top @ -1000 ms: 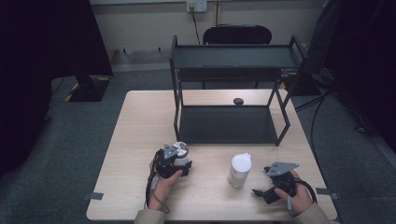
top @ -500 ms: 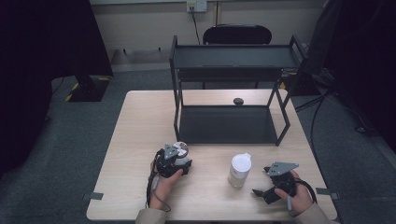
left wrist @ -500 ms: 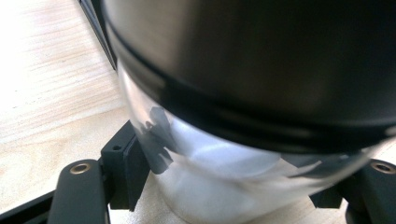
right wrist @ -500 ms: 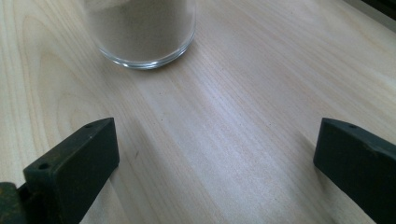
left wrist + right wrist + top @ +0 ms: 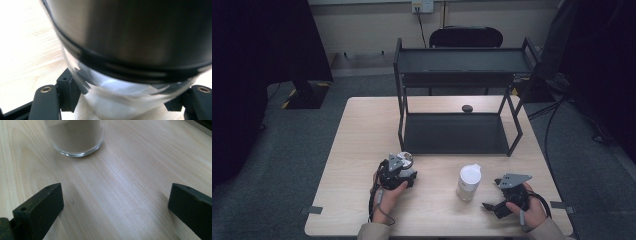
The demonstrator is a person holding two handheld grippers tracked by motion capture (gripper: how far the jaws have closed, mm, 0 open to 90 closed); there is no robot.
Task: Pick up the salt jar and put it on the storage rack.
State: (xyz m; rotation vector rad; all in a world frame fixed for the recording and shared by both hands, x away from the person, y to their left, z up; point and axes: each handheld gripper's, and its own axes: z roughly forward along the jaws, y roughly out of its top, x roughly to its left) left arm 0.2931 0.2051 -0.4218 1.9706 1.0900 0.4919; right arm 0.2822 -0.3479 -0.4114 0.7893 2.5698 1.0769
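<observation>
A glass jar (image 5: 406,161) with a steel lid stands near the table's front left. My left gripper (image 5: 398,175) is shut on it, its jaws having just closed the last bit. In the left gripper view the jar (image 5: 130,50) looms close and the pads (image 5: 71,91) press on its clear glass wall, with the left gripper (image 5: 125,100) around the base. A second jar (image 5: 468,182), white-topped and holding pale powder, stands right of centre. My right gripper (image 5: 498,197) rests to its right, open. In the right gripper view that jar (image 5: 75,137) sits ahead of the right gripper (image 5: 116,205), apart from it.
A black two-level shelf rack (image 5: 462,80) stands on the far half of the wooden table (image 5: 362,135). A small dark object (image 5: 467,108) lies on the table behind the rack's lower shelf. A black chair (image 5: 467,36) stands beyond the table.
</observation>
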